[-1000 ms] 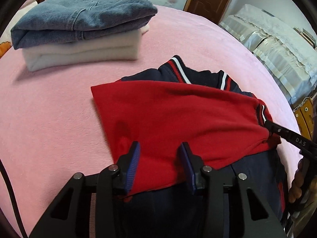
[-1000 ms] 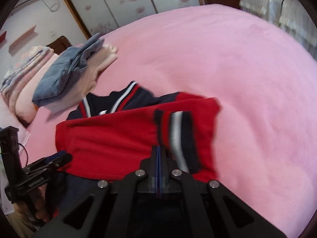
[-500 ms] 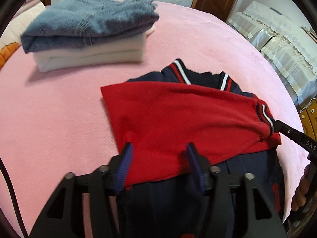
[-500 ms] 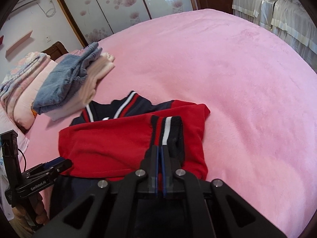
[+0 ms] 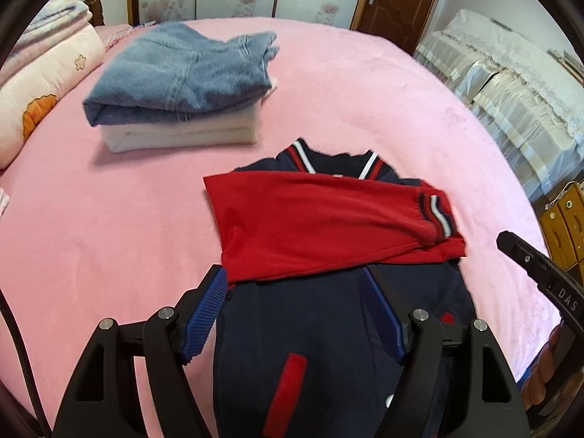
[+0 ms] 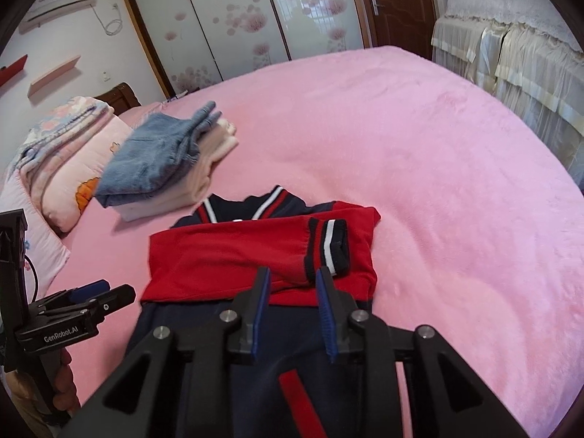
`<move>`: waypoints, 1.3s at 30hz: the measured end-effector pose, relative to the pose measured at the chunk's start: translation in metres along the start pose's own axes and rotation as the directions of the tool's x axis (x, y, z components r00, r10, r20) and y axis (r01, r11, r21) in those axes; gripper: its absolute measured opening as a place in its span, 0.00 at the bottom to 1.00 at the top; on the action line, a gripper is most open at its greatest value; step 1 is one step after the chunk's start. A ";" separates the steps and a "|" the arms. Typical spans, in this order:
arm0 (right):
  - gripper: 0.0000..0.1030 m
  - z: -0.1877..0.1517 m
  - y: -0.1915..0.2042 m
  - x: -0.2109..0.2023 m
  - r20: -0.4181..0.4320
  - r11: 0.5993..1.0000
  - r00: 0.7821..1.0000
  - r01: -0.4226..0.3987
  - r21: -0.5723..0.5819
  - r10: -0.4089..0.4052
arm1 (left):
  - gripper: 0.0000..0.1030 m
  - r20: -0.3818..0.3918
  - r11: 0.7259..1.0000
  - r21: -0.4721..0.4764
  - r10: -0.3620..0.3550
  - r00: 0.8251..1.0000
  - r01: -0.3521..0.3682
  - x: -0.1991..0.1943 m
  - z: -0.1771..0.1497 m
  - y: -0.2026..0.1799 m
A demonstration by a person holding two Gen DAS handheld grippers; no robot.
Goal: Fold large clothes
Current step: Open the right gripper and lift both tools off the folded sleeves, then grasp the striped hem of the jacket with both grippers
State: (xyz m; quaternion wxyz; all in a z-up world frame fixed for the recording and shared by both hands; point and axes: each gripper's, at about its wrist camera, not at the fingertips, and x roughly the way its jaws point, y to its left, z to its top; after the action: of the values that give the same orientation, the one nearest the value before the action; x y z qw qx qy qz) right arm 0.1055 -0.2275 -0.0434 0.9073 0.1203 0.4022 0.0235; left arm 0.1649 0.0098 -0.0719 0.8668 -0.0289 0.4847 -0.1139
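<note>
A navy and red jacket [image 5: 310, 328] lies on the pink bed, collar away from me. Its red sleeves [image 5: 321, 226] are folded across the chest, and the striped cuff [image 6: 328, 246] rests at the right side. My left gripper [image 5: 295, 288] is open and empty, raised just above the navy body near the sleeve's lower edge. My right gripper [image 6: 294, 281] is open and empty, just short of the cuff. The jacket also shows in the right wrist view [image 6: 255, 346], with the left gripper [image 6: 106, 294] at its left.
A folded stack of blue jeans [image 5: 182, 76] on a cream garment [image 5: 189, 133] sits at the far left of the bed [image 5: 109, 237]. Pillows and quilts [image 6: 62, 153] lie at the headboard. Covered furniture [image 6: 511, 54] stands to the right.
The right gripper opened and let go of the cuff. Both grippers pulled back and up from the jacket; the left jaws widened. The sleeve now lies flat across the chest.
</note>
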 end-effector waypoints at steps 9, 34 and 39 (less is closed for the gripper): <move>0.25 -0.018 0.018 -0.065 0.069 0.999 0.998 -0.010 -0.034 0.013 | 0.72 0.048 1.000 -0.003 0.009 0.999 -0.009 -0.067 -0.028 -0.010; 0.38 -0.163 -0.063 -0.065 -0.216 0.998 0.976 0.043 0.050 -0.031 | 0.72 -0.168 0.990 -0.143 -0.008 0.986 -0.016 -0.034 -0.172 0.071; 0.38 -0.177 -0.080 -0.048 -0.265 0.994 0.964 0.006 0.107 0.023 | 0.72 -0.147 0.980 -0.194 -0.075 0.986 0.045 -0.023 -0.188 0.083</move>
State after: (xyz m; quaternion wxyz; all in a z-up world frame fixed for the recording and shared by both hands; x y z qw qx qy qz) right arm -0.0620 -0.2764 -0.1421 0.8373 0.1659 0.5205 0.0218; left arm 0.0087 0.1073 -0.1654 0.8163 -0.1174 0.5575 -0.0951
